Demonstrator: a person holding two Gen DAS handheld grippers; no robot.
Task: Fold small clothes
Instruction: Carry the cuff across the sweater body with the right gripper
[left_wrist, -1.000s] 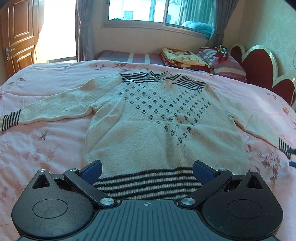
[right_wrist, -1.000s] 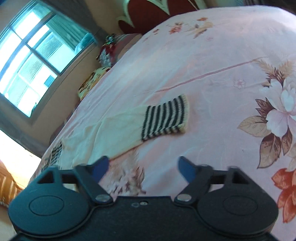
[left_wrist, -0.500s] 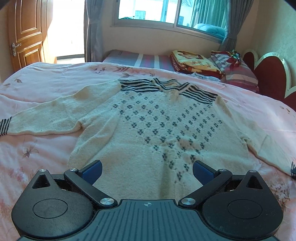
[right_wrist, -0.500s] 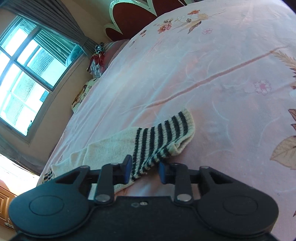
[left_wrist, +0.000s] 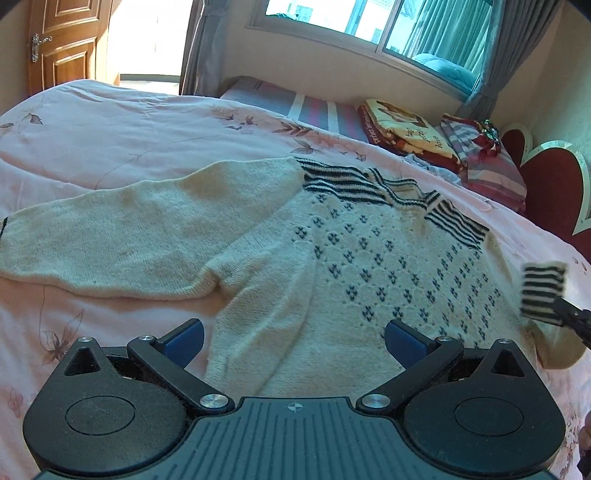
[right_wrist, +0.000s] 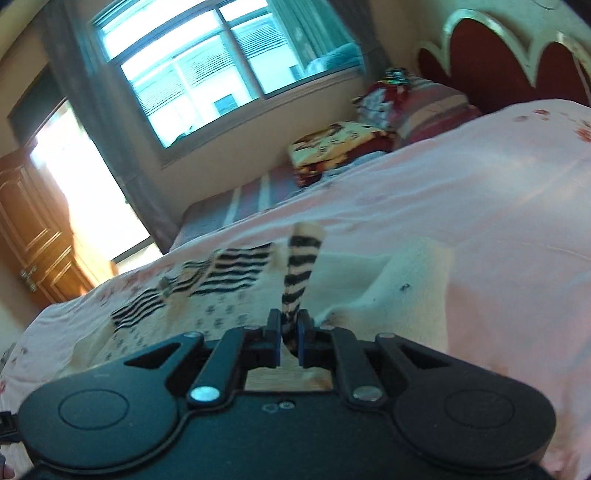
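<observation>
Spread flat on the pink floral bedspread (left_wrist: 110, 133), the cream knitted sweater (left_wrist: 332, 280) lies face up with its long axis running from the hem, near the left wrist camera, up to the striped collar (left_wrist: 399, 190) at about 1 o'clock. Its body carries a diamond grid of small dark four-petal motifs, and black-and-cream stripes band both shoulders. One sleeve (left_wrist: 110, 236) stretches out straight toward 9 o'clock, its knit plain and slightly fuzzy.

The other sleeve is lifted at 3 o'clock: its ribbed black-and-white striped cuff (left_wrist: 543, 291) stands up off the bed, pinched by the right gripper (right_wrist: 289, 334). In the right wrist view the jaws are closing almost fully together, with the cuff squeezed between the blue pads and sticking up toward 12 o'clock, blurred.

The left gripper (left_wrist: 293, 338) hovers over the lower body of the sweater with its jaws spread wide and nothing between them; its blue fingertips (left_wrist: 400, 338) are clear of the knit.

Beyond the collar, at 1 o'clock, a folded blanket (left_wrist: 406, 129) shows a printed word that looks like "love"; other lettering along its edge is too small to read. A red scalloped headboard (left_wrist: 546, 192) with a pale trim sits at 3 o'clock, and a panelled wooden door (left_wrist: 66, 40) at 11 o'clock.
</observation>
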